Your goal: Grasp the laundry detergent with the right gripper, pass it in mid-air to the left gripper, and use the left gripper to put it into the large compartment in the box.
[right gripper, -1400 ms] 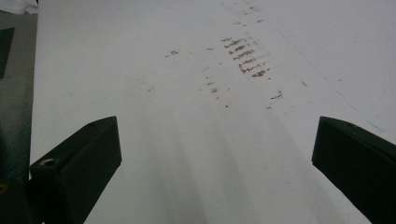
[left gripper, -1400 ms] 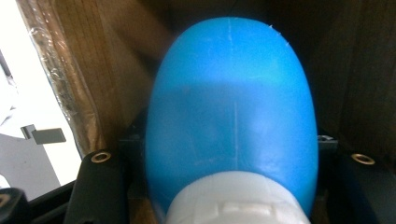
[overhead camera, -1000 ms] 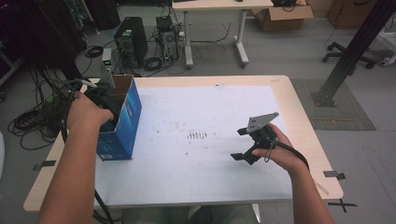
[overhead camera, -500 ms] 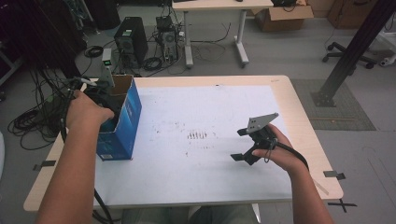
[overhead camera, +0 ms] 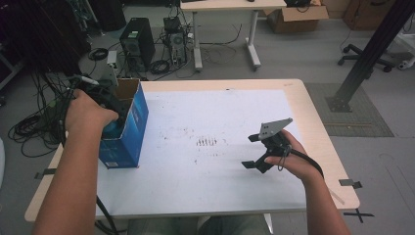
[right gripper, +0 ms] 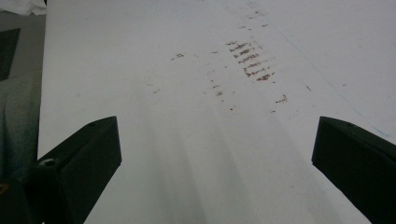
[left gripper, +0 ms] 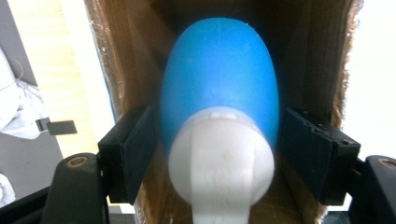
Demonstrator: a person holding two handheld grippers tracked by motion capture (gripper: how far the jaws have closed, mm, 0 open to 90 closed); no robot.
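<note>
1. High view: the left hand [overhead camera: 87, 113] is holding the left gripper [overhead camera: 113, 108] over the open top of a blue cardboard box [overhead camera: 128, 131], which is standing upright at the left edge of the white table [overhead camera: 205, 186]. The gripper's front end is dipping into the box opening, so its jaws are hidden there. The right hand [overhead camera: 297, 159] is holding the right gripper [overhead camera: 254, 152] above the right half of the table, well apart from the box. The 2 jaws of that gripper are standing spread, pointing toward the table's middle, with nothing between them. The grey plate [overhead camera: 274, 128] is sitting on top of it. A patch of brown marks [overhead camera: 208, 142] is lying on the table surface between the box and the right gripper.

2. Left gripper view: the left gripper [left gripper: 219, 140] is sitting inside the brown inner walls of the box [left gripper: 135, 60]. A blue egg-shaped object [left gripper: 219, 74] with a white neck [left gripper: 219, 163] is lying between the 2 black jaws. Both pads are sitting against, or just beside, the object's sides; from this view the jaws are appearing clamped on it.

3. Right gripper view: the right gripper [right gripper: 215, 154] is hanging over bare white table [right gripper: 140, 60]. Its 2 jaws are standing wide apart and gripping nothing. The brown marks [right gripper: 250, 60] are lying ahead of the jaws, toward the right.
</note>
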